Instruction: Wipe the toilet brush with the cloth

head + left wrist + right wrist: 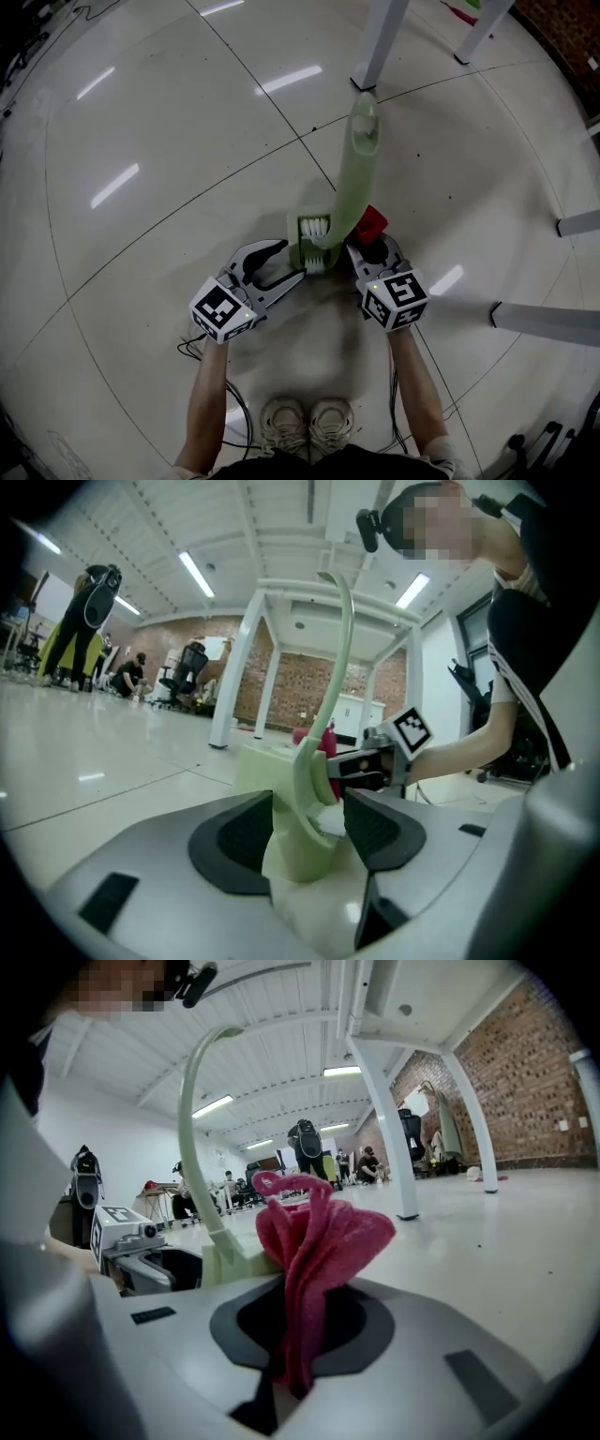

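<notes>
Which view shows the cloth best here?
The right gripper view: the cloth fills the middle, pinched between the right gripper's shut jaws, folds clear. The head view shows only a red corner beside the brush. The left gripper view shows a sliver behind the brush.

White table legs (380, 42) stand on the glossy floor (141, 112) — cables (236, 405) lie on it.

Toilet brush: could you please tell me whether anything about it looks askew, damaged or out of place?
Nothing looks damaged or spilled. The toilet brush sits in its holder on the floor, its handle bowed rather than straight, apparently by design. The right gripper pinches the cloth beside it.
</notes>
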`<state>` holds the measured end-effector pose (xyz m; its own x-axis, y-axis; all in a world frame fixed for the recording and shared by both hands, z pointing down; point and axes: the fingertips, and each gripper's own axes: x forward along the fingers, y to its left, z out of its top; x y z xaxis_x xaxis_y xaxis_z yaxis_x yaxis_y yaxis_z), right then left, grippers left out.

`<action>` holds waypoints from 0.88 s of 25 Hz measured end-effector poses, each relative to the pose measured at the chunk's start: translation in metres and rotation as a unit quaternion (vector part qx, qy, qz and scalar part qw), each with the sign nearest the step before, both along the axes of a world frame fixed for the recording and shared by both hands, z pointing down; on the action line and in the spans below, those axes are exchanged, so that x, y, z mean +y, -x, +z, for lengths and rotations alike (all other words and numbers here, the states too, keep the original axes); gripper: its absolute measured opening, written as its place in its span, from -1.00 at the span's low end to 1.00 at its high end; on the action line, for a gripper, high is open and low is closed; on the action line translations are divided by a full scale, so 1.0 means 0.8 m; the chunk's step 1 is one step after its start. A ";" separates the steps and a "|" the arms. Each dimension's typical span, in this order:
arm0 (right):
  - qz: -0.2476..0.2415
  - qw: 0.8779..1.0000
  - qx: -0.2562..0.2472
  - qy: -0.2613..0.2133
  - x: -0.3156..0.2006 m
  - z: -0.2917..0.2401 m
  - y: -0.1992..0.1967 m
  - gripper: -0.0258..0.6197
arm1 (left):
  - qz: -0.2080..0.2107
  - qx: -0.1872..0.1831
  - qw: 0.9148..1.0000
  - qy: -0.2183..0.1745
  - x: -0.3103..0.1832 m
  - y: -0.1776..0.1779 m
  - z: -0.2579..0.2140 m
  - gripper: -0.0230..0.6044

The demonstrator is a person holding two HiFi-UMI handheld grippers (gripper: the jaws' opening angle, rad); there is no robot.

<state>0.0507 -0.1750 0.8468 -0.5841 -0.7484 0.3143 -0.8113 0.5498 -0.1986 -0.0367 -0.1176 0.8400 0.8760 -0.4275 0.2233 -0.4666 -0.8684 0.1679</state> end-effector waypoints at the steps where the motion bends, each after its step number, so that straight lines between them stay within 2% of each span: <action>1: -0.011 1.000 -0.002 0.005 -0.003 0.004 0.000 -0.83 | 0.013 0.004 1.000 0.005 0.009 -0.001 0.000 -0.16; 3: -0.023 1.000 0.004 0.005 -0.005 0.008 0.001 -0.83 | 0.016 0.015 1.000 0.004 0.014 0.002 -0.007 -0.16; 5: -0.013 1.000 0.009 -0.001 -0.004 0.007 0.001 -0.83 | -0.012 0.033 0.999 -0.014 0.001 0.014 -0.022 -0.16; 7: -0.003 1.000 0.012 -0.005 0.001 0.004 0.000 -0.83 | -0.027 0.033 0.999 -0.029 -0.016 0.021 -0.029 -0.15; 10: 0.003 1.000 0.018 -0.006 0.018 -0.001 -0.004 -0.82 | -0.019 0.033 0.999 -0.021 -0.036 0.018 -0.031 -0.14; 12: 0.006 1.000 0.005 -0.007 0.033 -0.009 -0.004 -0.83 | -0.013 0.046 0.999 -0.016 -0.045 0.015 -0.035 0.05; 17: -0.003 1.000 -0.016 -0.013 0.051 -0.023 0.003 -0.83 | 0.023 0.026 0.999 -0.010 -0.042 -0.004 -0.024 0.07; 22: -0.005 1.000 0.001 -0.021 0.031 -0.020 0.004 -0.83 | 0.016 0.023 1.000 -0.008 -0.031 0.000 -0.021 0.08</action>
